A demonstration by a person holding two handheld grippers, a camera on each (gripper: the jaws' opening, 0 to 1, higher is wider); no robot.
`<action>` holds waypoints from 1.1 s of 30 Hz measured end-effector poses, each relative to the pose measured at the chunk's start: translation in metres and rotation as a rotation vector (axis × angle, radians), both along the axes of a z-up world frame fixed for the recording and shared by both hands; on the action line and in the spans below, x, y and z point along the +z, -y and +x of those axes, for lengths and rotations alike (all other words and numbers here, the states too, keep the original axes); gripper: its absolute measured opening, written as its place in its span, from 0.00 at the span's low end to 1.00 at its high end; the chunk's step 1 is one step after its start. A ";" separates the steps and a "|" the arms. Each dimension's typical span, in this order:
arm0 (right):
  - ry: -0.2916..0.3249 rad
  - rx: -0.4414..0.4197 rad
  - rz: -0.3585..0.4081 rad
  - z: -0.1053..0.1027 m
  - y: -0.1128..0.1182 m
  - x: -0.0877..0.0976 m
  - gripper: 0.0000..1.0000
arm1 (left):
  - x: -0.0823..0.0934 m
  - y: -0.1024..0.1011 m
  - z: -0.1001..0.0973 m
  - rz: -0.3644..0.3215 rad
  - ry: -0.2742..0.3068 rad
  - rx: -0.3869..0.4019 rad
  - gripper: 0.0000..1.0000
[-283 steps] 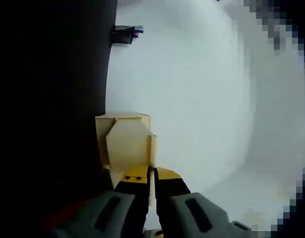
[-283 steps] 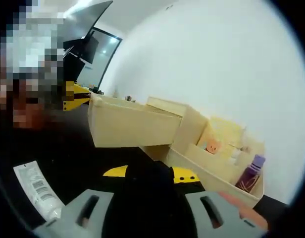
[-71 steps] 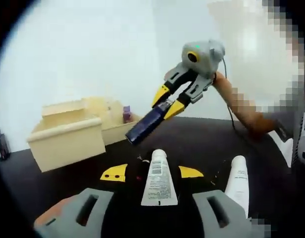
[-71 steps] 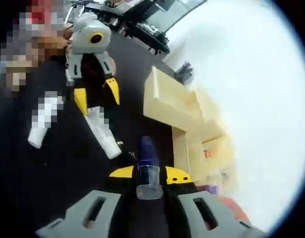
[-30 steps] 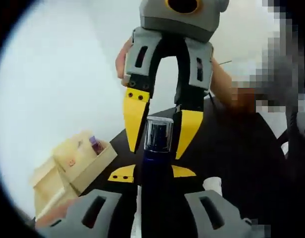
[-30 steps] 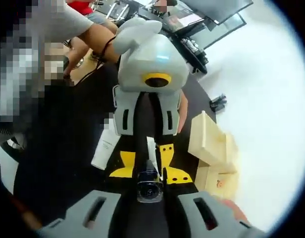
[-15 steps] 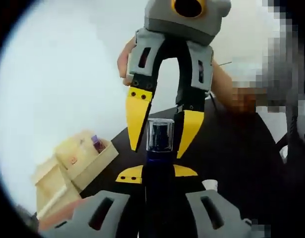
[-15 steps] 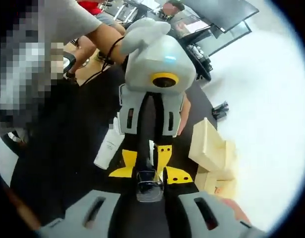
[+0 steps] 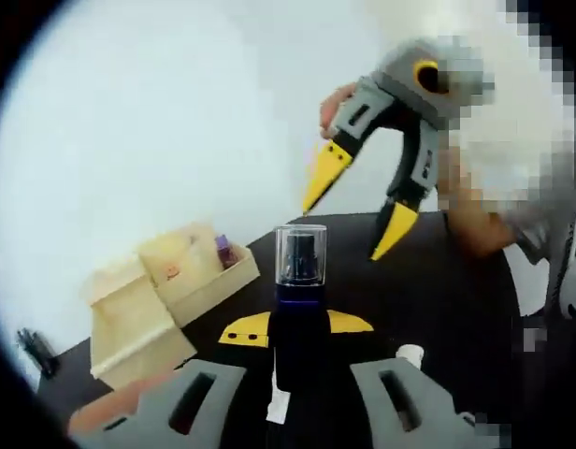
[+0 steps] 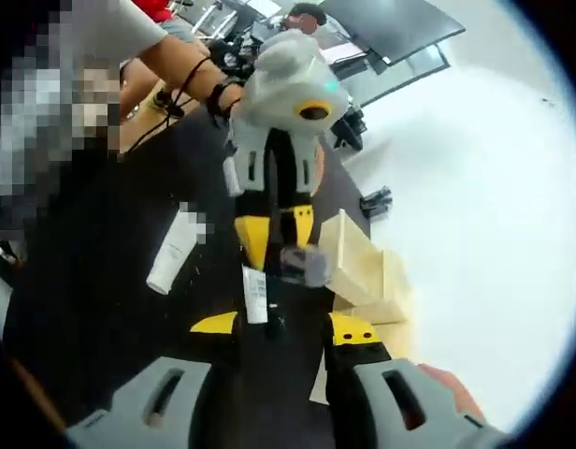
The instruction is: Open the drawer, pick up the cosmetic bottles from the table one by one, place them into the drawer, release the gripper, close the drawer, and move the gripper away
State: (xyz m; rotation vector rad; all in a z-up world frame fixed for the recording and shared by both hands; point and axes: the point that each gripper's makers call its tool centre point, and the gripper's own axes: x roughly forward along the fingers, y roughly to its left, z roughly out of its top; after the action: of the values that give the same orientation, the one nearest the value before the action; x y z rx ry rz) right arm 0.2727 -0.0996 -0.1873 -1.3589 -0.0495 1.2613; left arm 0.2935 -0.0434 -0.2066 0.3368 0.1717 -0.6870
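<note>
A dark blue cosmetic bottle [image 9: 299,309] with a clear cap was seen standing up between the yellow-tipped jaws of the left gripper [image 9: 297,329] in the left gripper view, clamped at its lower body with the cap rising above the tips. In the right gripper view the same bottle [image 10: 302,265] was seen pinched in the left gripper [image 10: 274,241], which pointed toward the camera with its grey body above and a hand [image 10: 279,51] in a pale glove on it.

The right gripper [image 9: 352,222] was seen in the left gripper view above and to the right of the bottle, its two yellow tips spread wide and apart from the cap, with nothing between them. In the right gripper view its own jaws [image 10: 283,329] were likewise parted, and a white tube [image 10: 255,294] with a barcode was seen on the dark table [image 10: 101,309] just beyond the tips.

A second white tube [image 10: 174,249] was seen lying further left on the table, well apart from both grippers. In the left gripper view the round end of a white tube [image 9: 410,354] was seen on the table to the right of the left jaws.

A pale wooden drawer box [image 9: 136,318] was seen on the black table [image 9: 438,290] to the left of the held bottle, with an open organiser section [image 9: 199,271] beside it holding a small purple bottle [image 9: 224,251]. A plain white wall [image 9: 176,122] was seen behind. In the right gripper view the box [image 10: 363,271] was seen to the right of the bottle, and dark desks with monitors [image 10: 391,28] were seen beyond.
</note>
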 end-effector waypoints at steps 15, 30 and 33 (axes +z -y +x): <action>0.008 -0.067 0.038 0.023 -0.007 0.003 0.48 | 0.055 -0.062 0.023 -0.125 -0.130 0.284 0.15; -0.036 -0.146 0.176 0.056 -0.029 0.010 0.75 | 0.060 -0.072 0.071 -0.057 -0.276 0.465 0.15; -0.028 -0.187 0.197 0.063 -0.027 0.012 0.76 | 0.061 -0.077 0.084 -0.043 -0.269 0.506 0.15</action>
State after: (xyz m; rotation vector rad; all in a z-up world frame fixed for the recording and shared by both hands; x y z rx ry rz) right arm 0.3354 -0.0725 -0.1755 -1.1485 -0.0255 1.0885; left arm 0.3773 0.0332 -0.1461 0.1474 0.4792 -0.2310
